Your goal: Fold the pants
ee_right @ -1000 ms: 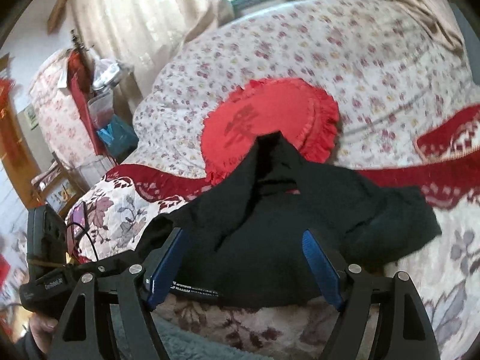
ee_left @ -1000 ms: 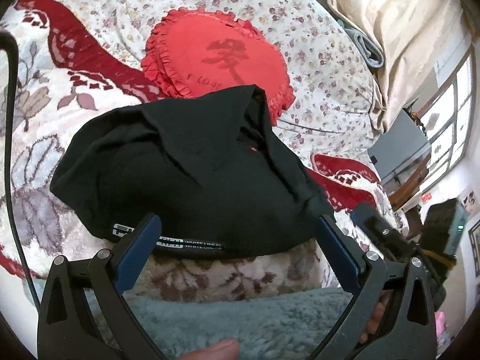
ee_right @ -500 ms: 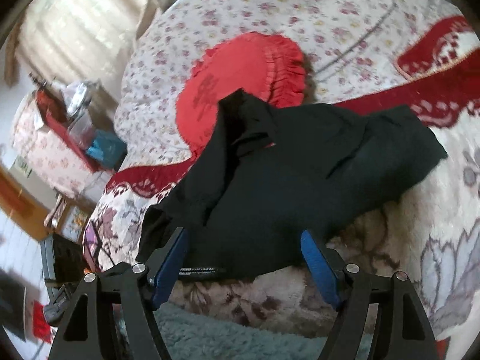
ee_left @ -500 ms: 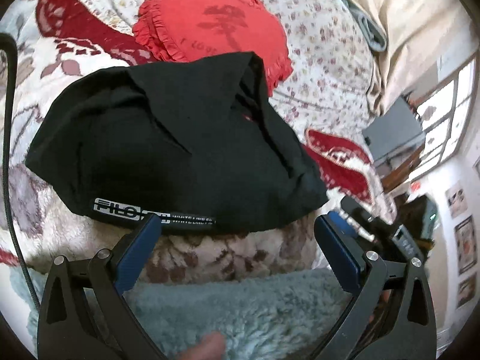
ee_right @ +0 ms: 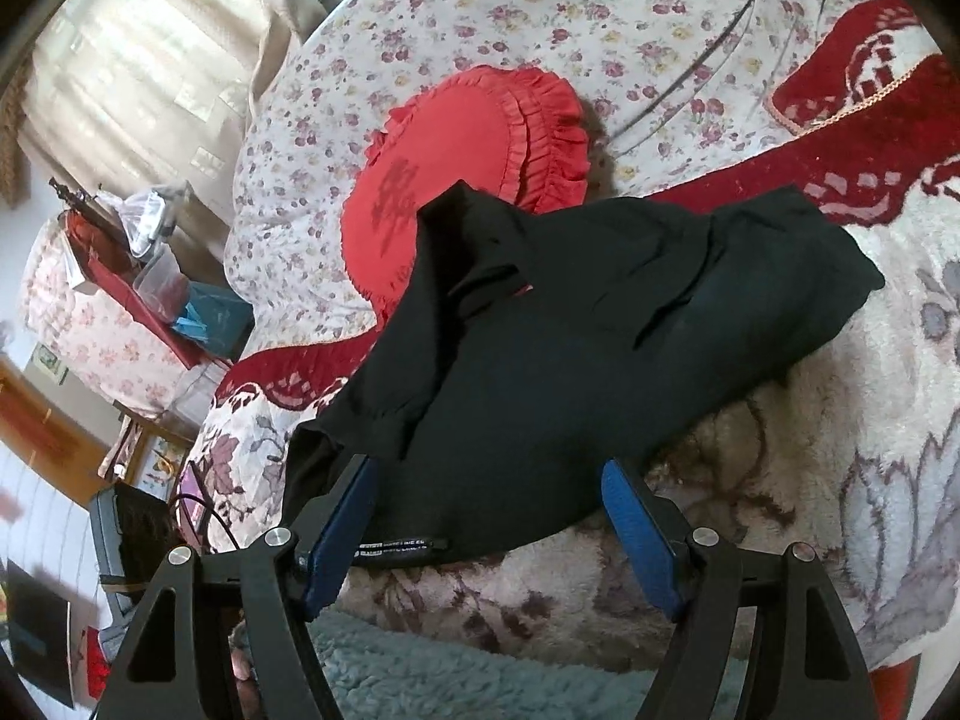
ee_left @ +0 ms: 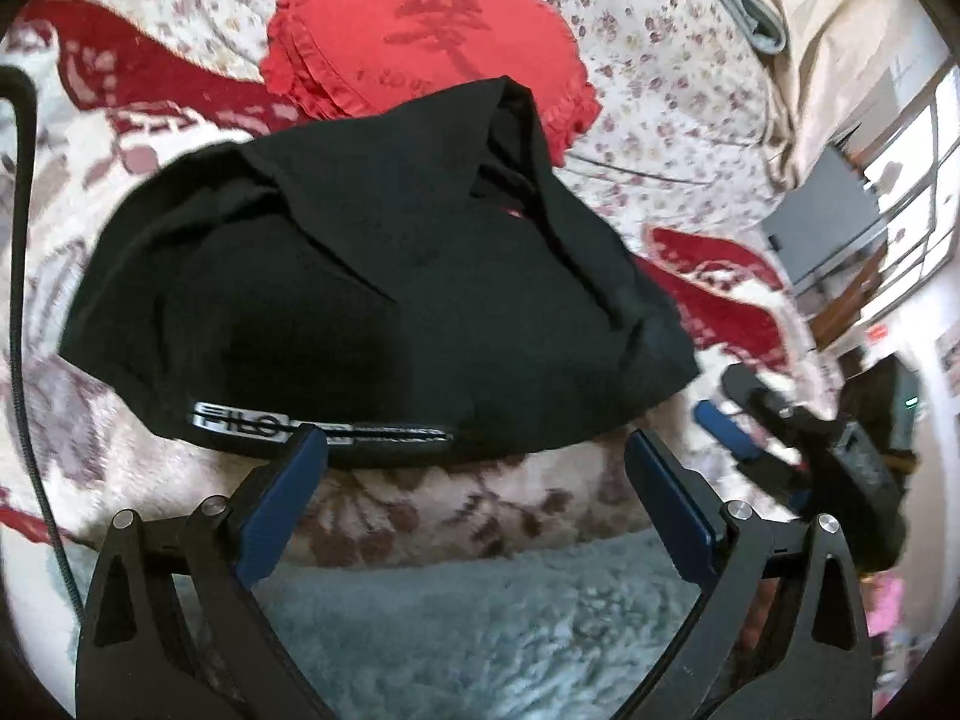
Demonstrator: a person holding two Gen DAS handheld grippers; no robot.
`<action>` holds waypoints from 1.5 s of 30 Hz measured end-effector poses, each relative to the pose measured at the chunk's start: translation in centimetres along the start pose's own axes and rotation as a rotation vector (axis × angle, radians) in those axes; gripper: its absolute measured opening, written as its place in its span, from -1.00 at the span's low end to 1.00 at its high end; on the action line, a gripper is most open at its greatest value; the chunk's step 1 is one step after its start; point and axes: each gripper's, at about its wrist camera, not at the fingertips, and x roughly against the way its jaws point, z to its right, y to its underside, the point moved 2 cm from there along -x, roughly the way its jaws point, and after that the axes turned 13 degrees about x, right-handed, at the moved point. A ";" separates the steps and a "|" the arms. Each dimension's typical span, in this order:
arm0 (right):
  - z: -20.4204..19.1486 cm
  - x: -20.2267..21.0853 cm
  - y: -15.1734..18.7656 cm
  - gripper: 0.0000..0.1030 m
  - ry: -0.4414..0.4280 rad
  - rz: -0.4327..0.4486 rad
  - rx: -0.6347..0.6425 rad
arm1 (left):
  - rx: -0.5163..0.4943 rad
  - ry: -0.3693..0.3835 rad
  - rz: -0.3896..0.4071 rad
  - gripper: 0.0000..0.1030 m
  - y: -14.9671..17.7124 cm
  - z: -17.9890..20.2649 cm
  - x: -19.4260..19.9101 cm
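The black pants [ee_left: 372,300] are lying in a loose, partly folded heap on the bed [ee_left: 456,504], near its front edge. Their far peak is resting against a red heart-shaped cushion [ee_left: 420,42], so that end is propped up rather than lying flat. The near hem, with a white printed label [ee_left: 318,427], is running along the bed's front edge, closest to me. That looks like the easiest edge to take for the next fold.

I am holding my left gripper [ee_left: 474,480] just short of that hem, its blue pads spread wide with nothing between them. One fingertip is sitting right under the label. I am holding my right gripper [ee_right: 489,507] the same way, fingers wide apart and empty. In its view, one pad is overlapping the hem near the pants' right end, though I cannot tell whether it is touching the cloth.

I judge both grippers are open because I am lining up to pinch the hem at two places, so the cloth lifts evenly.

From the left view, my right gripper [ee_left: 738,432] is showing off to the side, past the pants' corner.

A grey fleece blanket [ee_left: 480,618] is covering the bed's front edge below the grippers. A floral quilt [ee_right: 540,18] is lying behind the cushion. A red and cream patterned blanket [ee_right: 852,168] is underlying the pants.
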 end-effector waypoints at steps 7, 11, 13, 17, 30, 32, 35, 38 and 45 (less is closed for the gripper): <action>0.3 0.2 0.1 0.48 -0.023 0.009 -0.020 | -0.078 -0.173 0.124 0.94 0.8 0.6 0.2; 0.4 0.2 0.1 0.48 -0.023 0.008 -0.020 | -0.077 -0.232 0.136 0.94 0.8 0.4 0.0; 0.4 0.2 0.1 0.48 -0.021 0.006 -0.021 | -0.078 -0.248 0.138 0.94 0.9 0.3 0.0; 0.4 0.2 0.2 0.48 -0.020 0.005 -0.021 | -0.087 -0.248 0.135 0.94 1.1 0.6 -0.1; 0.2 -0.1 0.3 0.48 -0.016 -0.009 -0.023 | -0.074 -0.229 0.127 0.94 1.1 0.8 0.1; 0.2 -0.1 0.3 0.48 -0.017 -0.009 -0.023 | -0.062 -0.187 0.130 0.94 1.0 0.7 0.6; 0.2 -0.3 0.3 0.48 -0.024 -0.011 -0.031 | 0.011 -0.083 0.157 0.94 -0.6 -1.0 3.4; 0.3 -0.2 0.4 0.47 -0.034 -0.009 -0.035 | 0.016 -0.143 0.285 0.94 -3.3 -3.9 7.3; 0.3 0.0 0.3 0.47 -0.057 -0.002 -0.035 | -0.081 -0.212 0.230 0.94 -6.8 -11.5 6.2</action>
